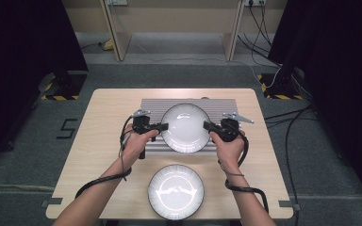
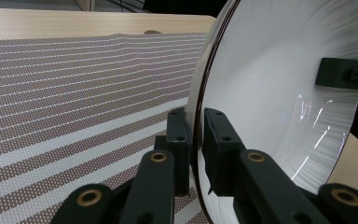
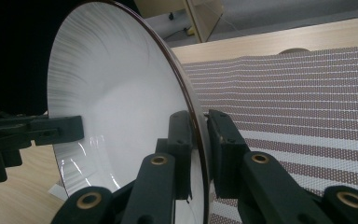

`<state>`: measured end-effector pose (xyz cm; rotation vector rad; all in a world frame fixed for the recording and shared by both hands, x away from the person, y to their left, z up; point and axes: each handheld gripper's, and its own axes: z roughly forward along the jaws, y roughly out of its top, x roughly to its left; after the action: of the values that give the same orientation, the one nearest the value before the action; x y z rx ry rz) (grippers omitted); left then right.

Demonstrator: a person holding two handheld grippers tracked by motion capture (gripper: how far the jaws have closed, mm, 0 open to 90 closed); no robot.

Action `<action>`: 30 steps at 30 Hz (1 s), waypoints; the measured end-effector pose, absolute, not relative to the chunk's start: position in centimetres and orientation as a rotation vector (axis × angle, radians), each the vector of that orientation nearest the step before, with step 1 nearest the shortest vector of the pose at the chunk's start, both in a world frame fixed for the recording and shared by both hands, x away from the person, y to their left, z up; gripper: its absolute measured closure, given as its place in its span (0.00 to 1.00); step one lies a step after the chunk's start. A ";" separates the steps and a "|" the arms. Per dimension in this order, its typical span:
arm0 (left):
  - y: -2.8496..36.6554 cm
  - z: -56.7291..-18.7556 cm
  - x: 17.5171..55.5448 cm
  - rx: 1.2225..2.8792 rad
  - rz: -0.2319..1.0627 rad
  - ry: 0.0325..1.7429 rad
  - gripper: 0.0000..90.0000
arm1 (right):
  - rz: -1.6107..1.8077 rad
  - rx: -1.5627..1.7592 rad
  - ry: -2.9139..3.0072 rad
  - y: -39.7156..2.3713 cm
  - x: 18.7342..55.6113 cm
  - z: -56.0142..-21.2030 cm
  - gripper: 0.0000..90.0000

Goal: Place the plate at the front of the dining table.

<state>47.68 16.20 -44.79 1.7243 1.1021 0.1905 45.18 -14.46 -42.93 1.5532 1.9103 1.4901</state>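
1. I see a wooden tabletop (image 1: 99, 136) on grey carpet; a striped mat (image 1: 151, 106) lies toward its far edge.
2. My left gripper (image 1: 162, 126) and right gripper (image 1: 208, 126) clamp opposite rims of the upper plate (image 1: 185, 127) over the mat.
3. A second plate (image 1: 176, 190) sits at the near edge.

I look down on a pale wooden worktop (image 1: 103, 113) standing on grey carpet floor (image 1: 28, 141). Black curtains (image 1: 23, 37) hang at both sides. Beyond stands a light wooden desk frame (image 1: 118, 33), with cables (image 1: 287, 117) trailing across the floor at right. Yellow-black hazard tape (image 1: 59, 97) marks stand bases. A "5" (image 1: 67, 128) is taped left of the worktop.
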 end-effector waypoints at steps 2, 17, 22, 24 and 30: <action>16.2 -44.8 47.8 1.728 0.191 1.103 0.89 | 1.486 1.553 1.912 -14.5 45.3 -43.0 0.89; 16.0 -45.2 48.5 1.733 0.193 1.123 0.89 | 1.471 1.567 1.909 -14.3 46.1 -43.3 0.89; 15.8 -45.3 48.8 1.734 0.193 1.126 0.89 | 1.468 1.581 1.905 -14.5 46.5 -43.3 0.89; 15.8 -45.3 49.0 1.736 0.193 1.126 0.89 | 1.467 1.578 1.905 -14.5 46.5 -43.4 0.89; 15.6 -45.4 49.3 1.735 0.190 1.133 0.89 | 1.463 1.589 1.900 -14.6 46.9 -43.3 0.88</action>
<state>49.32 15.57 -45.36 1.7346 1.1334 0.1897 46.88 -14.61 -43.33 1.5894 1.8997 1.4625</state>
